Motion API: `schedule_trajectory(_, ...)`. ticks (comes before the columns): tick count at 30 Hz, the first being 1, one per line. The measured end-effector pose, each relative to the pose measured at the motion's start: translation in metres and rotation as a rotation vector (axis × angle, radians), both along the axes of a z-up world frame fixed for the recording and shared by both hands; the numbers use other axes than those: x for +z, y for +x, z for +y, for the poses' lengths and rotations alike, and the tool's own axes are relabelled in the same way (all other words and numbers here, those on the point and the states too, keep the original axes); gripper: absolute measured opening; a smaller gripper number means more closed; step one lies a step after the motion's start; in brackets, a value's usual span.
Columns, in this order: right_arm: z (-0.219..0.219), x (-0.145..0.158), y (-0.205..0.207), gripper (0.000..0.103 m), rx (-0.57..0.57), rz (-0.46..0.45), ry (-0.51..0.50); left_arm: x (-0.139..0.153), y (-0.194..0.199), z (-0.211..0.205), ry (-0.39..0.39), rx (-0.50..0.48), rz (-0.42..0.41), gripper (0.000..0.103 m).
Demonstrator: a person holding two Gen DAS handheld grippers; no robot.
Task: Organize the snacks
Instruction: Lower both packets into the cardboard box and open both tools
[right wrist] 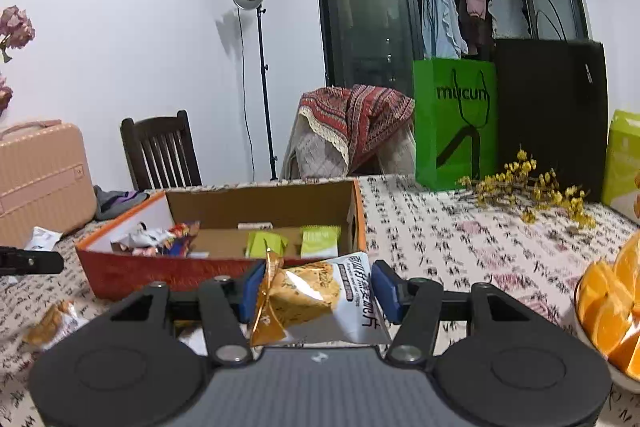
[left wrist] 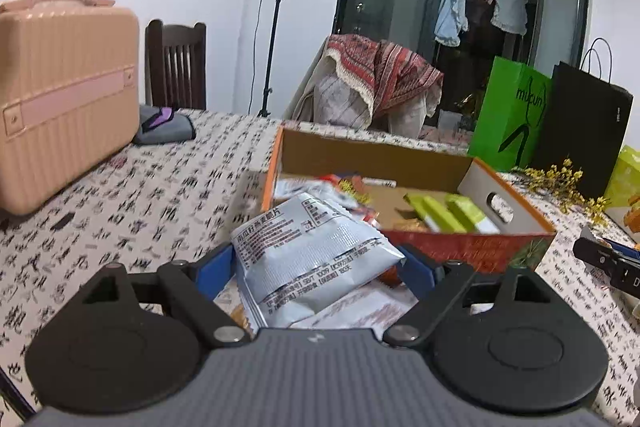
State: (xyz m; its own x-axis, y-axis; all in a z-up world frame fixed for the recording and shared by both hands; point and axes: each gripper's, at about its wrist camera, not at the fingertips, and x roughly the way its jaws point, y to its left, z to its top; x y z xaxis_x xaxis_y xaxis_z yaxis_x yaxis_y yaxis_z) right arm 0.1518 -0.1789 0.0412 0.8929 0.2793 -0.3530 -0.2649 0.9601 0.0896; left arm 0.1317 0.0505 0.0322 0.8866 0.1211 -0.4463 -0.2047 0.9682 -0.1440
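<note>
Snack packet [left wrist: 308, 259] hiding left gripper [left wrist: 316, 263] pads, box [left wrist: 472, 247] contents seemingly blurred

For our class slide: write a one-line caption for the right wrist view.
Right gripper holds a snack packet before the open cardboard box.

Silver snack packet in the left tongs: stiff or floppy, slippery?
The silver snack packet is probably floppy: its film is creased and its corners sag past the left tongs. Likely light, a small puffed pouch. Glossy film may slip, so it could twist between the blue pads.
</note>
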Motion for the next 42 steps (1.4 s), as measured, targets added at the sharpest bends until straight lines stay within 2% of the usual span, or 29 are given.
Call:
schedule_trajectory(8, 0.013, 0.028, 0.020, 0.056, 0.017, -0.024, 0.006, 0.022, 0.025, -0.017, 0.023, -0.039, -0.037, 0.088)
schedule_trajectory(18, 0.038, 0.046, 0.075, 0.056, 0.018, -0.021, 0.037, 0.039, 0.079, -0.032, 0.017, -0.034, -0.051, 0.088)
schedule_trajectory(23, 0.044, 0.035, 0.105, 0.056, 0.000, 0.016, 0.080, 0.033, 0.109, -0.028, 0.016, 0.008, -0.043, 0.088)
schedule_trajectory(28, 0.044, 0.006, 0.123, 0.056, 0.000, 0.065, 0.082, 0.011, 0.131, -0.023, 0.033, 0.041, -0.021, 0.088)
schedule_trajectory(30, 0.043, -0.002, 0.127, 0.056, 0.011, 0.092, 0.081, 0.003, 0.135, -0.024, 0.058, 0.036, -0.003, 0.088)
schedule_trajectory(35, 0.047, -0.007, 0.126, 0.057, 0.026, 0.090, 0.058, -0.007, 0.138, -0.023, 0.069, 0.019, 0.010, 0.089)
schedule_trajectory(38, 0.047, -0.008, 0.124, 0.061, 0.022, 0.087, 0.050, -0.008, 0.136, -0.020, 0.054, 0.024, 0.002, 0.102)
schedule_trajectory(41, 0.045, -0.008, 0.123, 0.083, 0.023, 0.091, 0.060, -0.006, 0.132, -0.017, 0.037, 0.032, -0.028, 0.103)
schedule_trajectory(42, 0.043, -0.007, 0.122, 0.094, 0.026, 0.089, 0.067, -0.006, 0.131, -0.016, 0.031, 0.036, -0.032, 0.103)
